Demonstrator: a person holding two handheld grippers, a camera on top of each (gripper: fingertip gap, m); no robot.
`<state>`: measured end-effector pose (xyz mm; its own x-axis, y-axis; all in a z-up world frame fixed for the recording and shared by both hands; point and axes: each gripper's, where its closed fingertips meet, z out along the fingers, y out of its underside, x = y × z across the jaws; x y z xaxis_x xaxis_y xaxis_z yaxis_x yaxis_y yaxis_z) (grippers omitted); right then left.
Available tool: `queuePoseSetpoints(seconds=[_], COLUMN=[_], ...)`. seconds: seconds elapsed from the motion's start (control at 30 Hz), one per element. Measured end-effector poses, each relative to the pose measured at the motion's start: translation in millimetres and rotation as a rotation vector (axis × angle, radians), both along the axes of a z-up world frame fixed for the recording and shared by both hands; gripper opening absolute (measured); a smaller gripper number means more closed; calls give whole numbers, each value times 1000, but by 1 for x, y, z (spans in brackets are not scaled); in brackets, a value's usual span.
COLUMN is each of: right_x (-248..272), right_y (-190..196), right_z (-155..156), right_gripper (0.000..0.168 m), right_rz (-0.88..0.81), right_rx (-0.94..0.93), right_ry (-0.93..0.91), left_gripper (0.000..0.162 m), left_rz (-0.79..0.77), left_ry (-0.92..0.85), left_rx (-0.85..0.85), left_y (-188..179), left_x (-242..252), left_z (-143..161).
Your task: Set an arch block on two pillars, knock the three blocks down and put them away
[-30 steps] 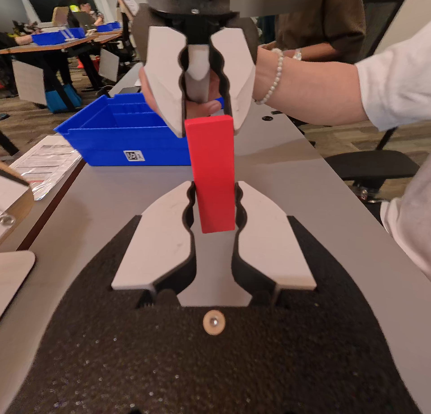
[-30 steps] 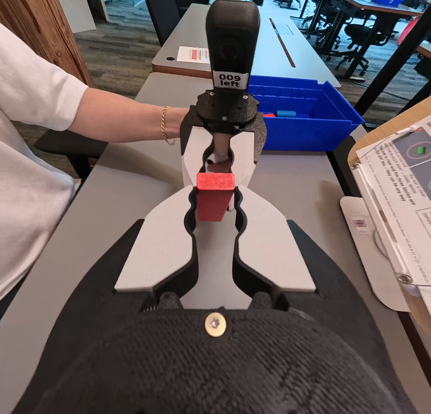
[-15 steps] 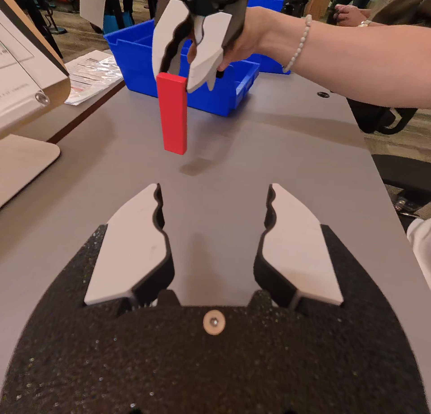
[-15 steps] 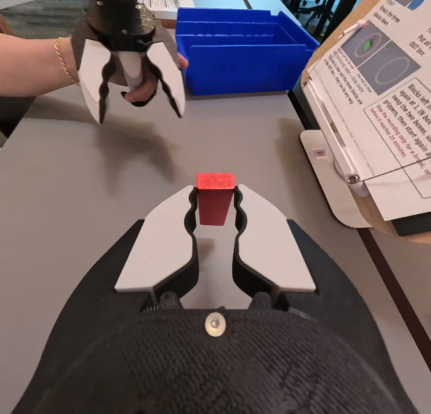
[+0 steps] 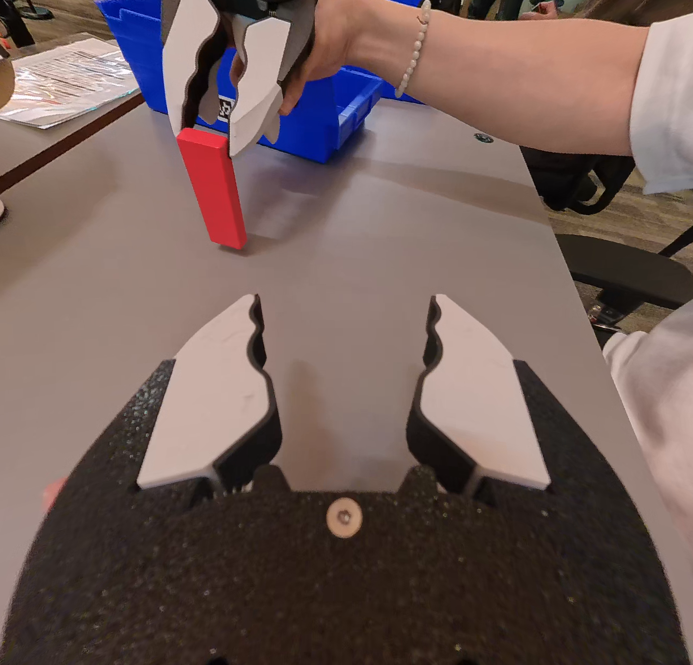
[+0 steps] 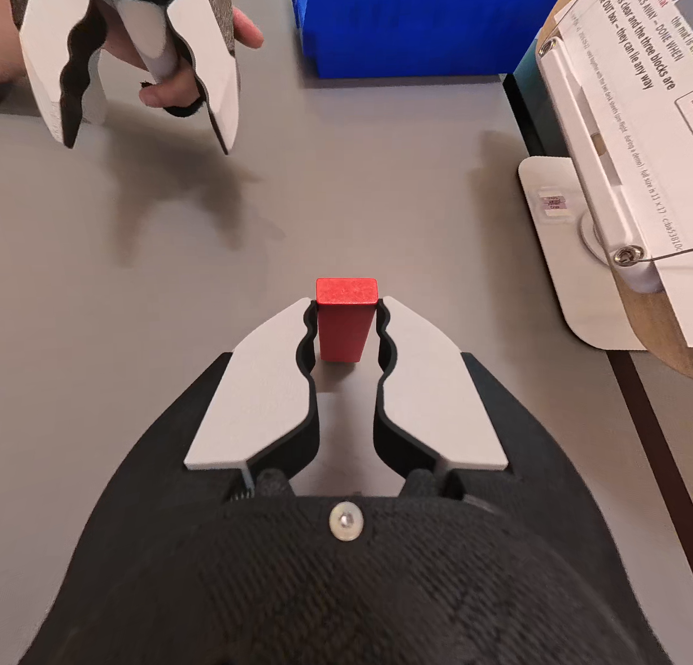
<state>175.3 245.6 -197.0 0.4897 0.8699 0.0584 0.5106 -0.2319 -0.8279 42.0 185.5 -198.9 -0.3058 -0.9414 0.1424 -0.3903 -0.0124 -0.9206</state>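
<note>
My right gripper (image 6: 345, 301) is shut on the top end of a long red block (image 6: 345, 321). In the left wrist view the right gripper (image 5: 205, 137) holds the red block (image 5: 213, 193) upright and slightly tilted, its lower end at or just above the grey table (image 5: 375, 234). My left gripper (image 5: 344, 298) is open and empty, low over the table, a short way from the block. It also shows at the top left of the right wrist view (image 6: 146, 144), jaws apart.
A blue bin (image 5: 322, 122) stands behind the block; it shows in the right wrist view (image 6: 405, 24) too. A white stand (image 6: 562, 253) with a printed sheet is at the right table edge. Papers (image 5: 67, 81) lie on the neighbouring desk. A black chair (image 5: 618, 264) stands to the right.
My left gripper let go of the red block, opened wide and drew back. My right gripper kept the block and lowered it towards the table near the blue bin.
</note>
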Motion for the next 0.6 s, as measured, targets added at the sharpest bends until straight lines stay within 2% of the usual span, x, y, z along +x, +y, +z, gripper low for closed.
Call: queuePoseSetpoints(seconds=[0.6], right_x=[-5], right_y=[1], right_z=[-11], right_gripper=[31], right_rz=[16], right_rx=[-10], right_ry=[3], left_gripper=[80], left_rz=[10], left_ry=[2], left_rx=[-31], left_y=[1], left_x=[-1], left_z=[-3])
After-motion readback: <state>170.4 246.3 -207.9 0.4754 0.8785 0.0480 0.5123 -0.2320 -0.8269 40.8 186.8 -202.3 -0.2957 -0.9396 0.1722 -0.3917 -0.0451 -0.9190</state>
